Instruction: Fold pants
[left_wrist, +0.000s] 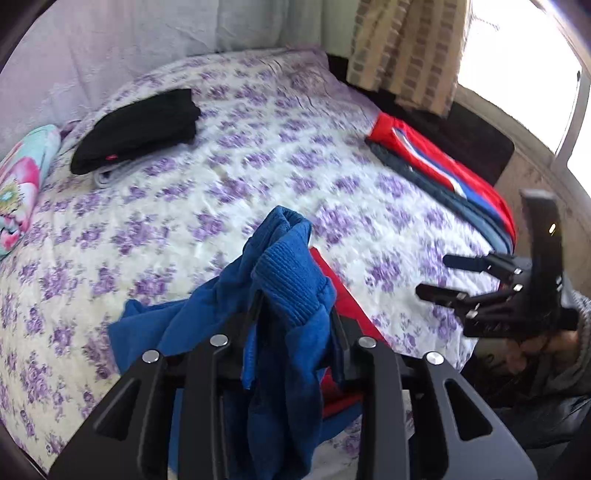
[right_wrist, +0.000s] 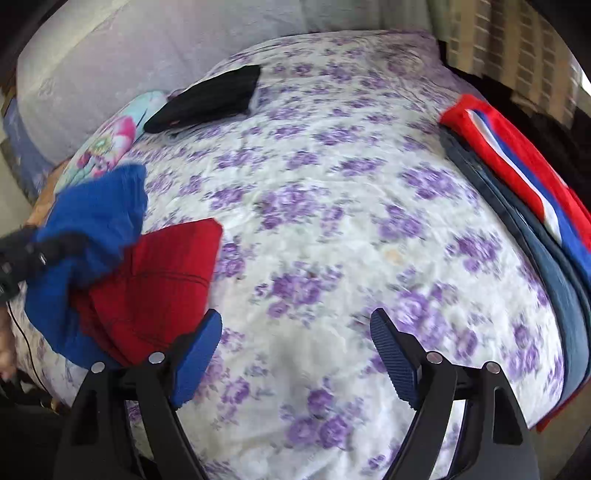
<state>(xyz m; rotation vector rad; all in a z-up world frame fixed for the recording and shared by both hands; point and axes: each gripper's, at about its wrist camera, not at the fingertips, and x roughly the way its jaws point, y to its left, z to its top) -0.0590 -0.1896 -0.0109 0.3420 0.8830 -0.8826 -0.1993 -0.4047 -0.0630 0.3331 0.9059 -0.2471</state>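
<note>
**Left claw pinches blue-and-red pants; right claw spread over the bed**

Left gripper (left_wrist: 295, 314) is clamped on a bunched ribbed cuff or waistband of the blue and red pants (left_wrist: 284, 280); the blue fabric rises ahead of its fingers and drapes down between them, hiding the fingertips. A red panel of the same garment shows just to the right of the fingers and beneath them, lying on the floral bedsheet (left_wrist: 229, 184).

Seen from the right wrist, the right gripper (right_wrist: 295, 354) has its jaws wide apart with nothing between them, its blue ribbed pads (right_wrist: 393, 358) over bare sheet (right_wrist: 332, 229). The pants (right_wrist: 147, 280) sit off to its left, blue bunched above and red spread below, with the red edge close to the left pad. From the left wrist view, the right gripper (left_wrist: 454, 277) appears far to the right, apart from the garment.

Ahead and left of both claws lies a folded black garment (left_wrist: 136, 129) on something pale. A colourful pillow (left_wrist: 18, 184) sits farther left. Ahead and right, along the bed's edge, lies a stack of red, blue and grey fabrics (left_wrist: 443, 177). A patterned curtain (left_wrist: 406, 48) hangs beyond it.
</note>
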